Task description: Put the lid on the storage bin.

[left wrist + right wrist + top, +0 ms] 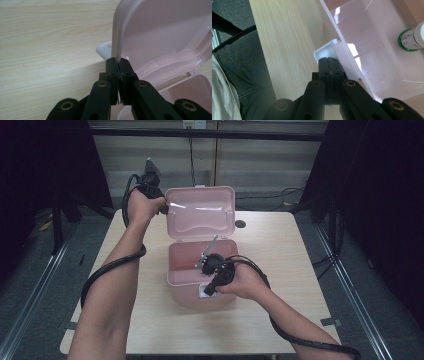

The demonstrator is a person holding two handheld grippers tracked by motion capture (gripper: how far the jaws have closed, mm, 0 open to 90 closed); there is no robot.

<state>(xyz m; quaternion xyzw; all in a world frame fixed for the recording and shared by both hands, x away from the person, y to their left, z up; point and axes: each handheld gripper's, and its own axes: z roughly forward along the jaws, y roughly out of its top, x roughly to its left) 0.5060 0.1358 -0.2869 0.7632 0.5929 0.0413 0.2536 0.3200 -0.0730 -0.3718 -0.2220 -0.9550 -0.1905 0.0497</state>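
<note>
At the far left of the pink box (202,270), which stands mid-table (280,250), its raised lid (160,37) is pinched at the edge by the left gripper (118,61). The right gripper (331,60) is closed against the box's near rim beside the white latch (324,51); whether anything is gripped cannot be told.

surface: light wood-grain table (300,250), square top, pale edge, rounded corners
grain: runs left-right in the high view; the same pale planks show in both gripper views (50,37) (287,45)
on it, centre: pink plastic box (187,292), base sits flat on the top, hinged lid stands open and upright at the far side
on it, far side: small dark round spot (240,224), just right of the lid; can't tell if it is a hole or a disc
box footprint: mid-table, a bit nearer the person's edge than the far edge
under/around: grey floor (40,270), metal rails either side
</note>
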